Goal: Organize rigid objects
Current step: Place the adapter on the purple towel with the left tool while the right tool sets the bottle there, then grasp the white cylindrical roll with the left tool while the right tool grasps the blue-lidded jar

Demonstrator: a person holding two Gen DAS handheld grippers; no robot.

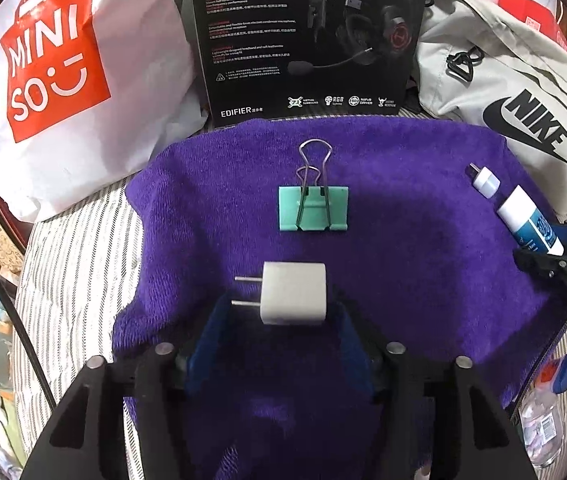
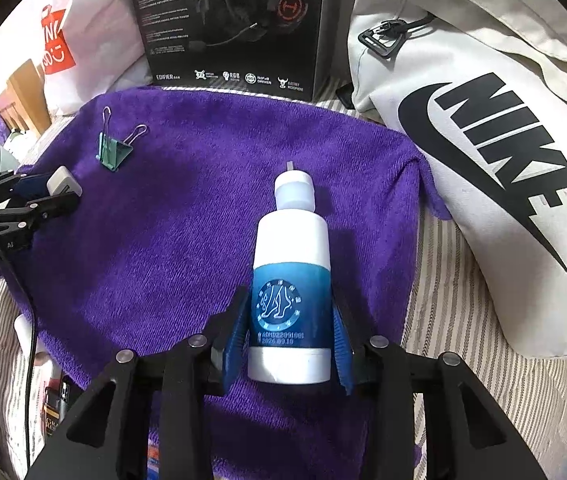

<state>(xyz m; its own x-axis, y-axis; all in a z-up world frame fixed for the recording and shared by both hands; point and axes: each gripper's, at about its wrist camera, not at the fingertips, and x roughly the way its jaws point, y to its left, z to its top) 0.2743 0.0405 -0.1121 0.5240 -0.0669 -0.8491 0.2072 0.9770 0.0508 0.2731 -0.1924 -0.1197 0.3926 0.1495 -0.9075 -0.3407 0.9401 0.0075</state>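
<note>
A purple towel [image 1: 423, 260] [image 2: 155, 260] is spread on a striped sheet. A white plug charger [image 1: 295, 298] [image 2: 63, 184] lies on it, prongs to the left. My left gripper [image 1: 283, 300] [image 2: 43, 196] is open around the charger, with a gap showing on each side. Farther back rests a mint-green binder clip [image 1: 313, 208] [image 2: 113, 154]. A white and blue bottle [image 2: 291, 256] [image 1: 523, 216] lies on the towel's right part, nozzle pointing away. My right gripper [image 2: 290, 296] [image 1: 543, 248] flanks its lower half, and the blue pads [image 2: 235, 336] stand close beside it without visibly pressing.
A black headset box [image 1: 307, 32] stands upright behind the towel. A white Miniso bag [image 1: 55, 64] sits at the back left and a white Nike bag [image 2: 483, 140] on the right. Striped sheet [image 1: 75, 260] shows on both sides. A clear plastic bottle [image 1: 543, 420] lies at the near right.
</note>
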